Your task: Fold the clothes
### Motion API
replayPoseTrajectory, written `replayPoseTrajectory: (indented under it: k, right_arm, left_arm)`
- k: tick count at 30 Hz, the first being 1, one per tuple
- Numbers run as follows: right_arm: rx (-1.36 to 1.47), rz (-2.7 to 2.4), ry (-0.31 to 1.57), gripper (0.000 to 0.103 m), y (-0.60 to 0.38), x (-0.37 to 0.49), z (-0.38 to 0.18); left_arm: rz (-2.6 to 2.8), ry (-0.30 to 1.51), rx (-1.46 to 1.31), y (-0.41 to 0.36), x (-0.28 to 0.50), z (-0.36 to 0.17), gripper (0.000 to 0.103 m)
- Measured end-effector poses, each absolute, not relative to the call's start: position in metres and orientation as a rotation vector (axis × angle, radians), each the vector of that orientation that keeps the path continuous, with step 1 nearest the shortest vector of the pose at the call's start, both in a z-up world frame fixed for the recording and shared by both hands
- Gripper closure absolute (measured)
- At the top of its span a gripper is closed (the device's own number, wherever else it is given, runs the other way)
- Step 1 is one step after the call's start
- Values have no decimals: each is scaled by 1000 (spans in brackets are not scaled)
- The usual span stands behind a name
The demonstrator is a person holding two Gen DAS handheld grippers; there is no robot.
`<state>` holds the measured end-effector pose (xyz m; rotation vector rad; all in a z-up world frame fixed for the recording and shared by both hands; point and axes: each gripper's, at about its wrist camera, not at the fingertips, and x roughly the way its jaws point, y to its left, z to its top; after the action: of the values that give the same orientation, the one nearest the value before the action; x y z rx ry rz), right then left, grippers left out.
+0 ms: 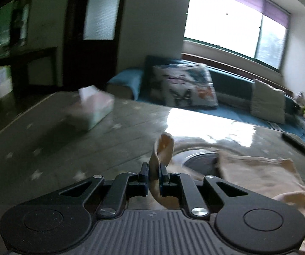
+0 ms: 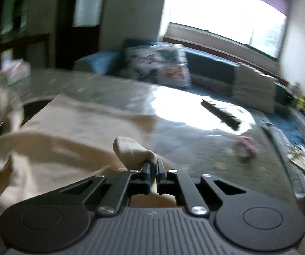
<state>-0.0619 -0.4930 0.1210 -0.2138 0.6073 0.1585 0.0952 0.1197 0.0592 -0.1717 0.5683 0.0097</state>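
Observation:
A cream garment [image 1: 258, 174] lies on the grey star-patterned table [image 1: 67, 148]. My left gripper [image 1: 153, 170] is shut on a corner of it, and a fold of cloth [image 1: 163, 148] stands up between the fingers. In the right wrist view the same cream garment [image 2: 67, 127] spreads to the left over the table [image 2: 205, 159]. My right gripper [image 2: 154, 165] is shut on another edge of it, with a bunched fold [image 2: 131, 148] just left of the fingertips. Both views are motion-blurred.
A tissue box [image 1: 95, 108] stands at the table's far left. A round dark inset [image 1: 201, 161] shows in the table. A black comb [image 2: 220, 114] and a small pink item [image 2: 246, 146] lie on the right. A blue sofa [image 1: 226, 80] with cushions is behind.

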Motion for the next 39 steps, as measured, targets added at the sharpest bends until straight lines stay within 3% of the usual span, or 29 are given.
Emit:
replayPoseTrajectory:
  k: [6,10,16,24,27,29,34,39]
  right_arm:
    - [-91,-36,600,99,-560,-64,134]
    - [-14,-121,664,100,-594,-62,114]
    - [29,-176,763,99,-609,-62,77]
    - [27,-206,782,98,-613,-72,77]
    - [12,-222,799,98,-614,-77,76]
    - [-9,-245,812,97,-616,-80,75]
    - [-17,-265,819,94,-621,-94,79]
    - [-27,-156,785,79,-600,-106,99]
  left_arm:
    - [80,584,-206,145,87,57,94]
    - [125,631,-202,159,88,49,94]
    - [208,709,-171,174,90,30,94]
    - [190,743,-130,174,67,22,93]
    - [84,729,-88,152,50,28,82]
    - [6,715,-51,132,37,33,57]
    - [-219,678,30,75,11,44,47]
    - [-423,643,73,21,-4,51,42]
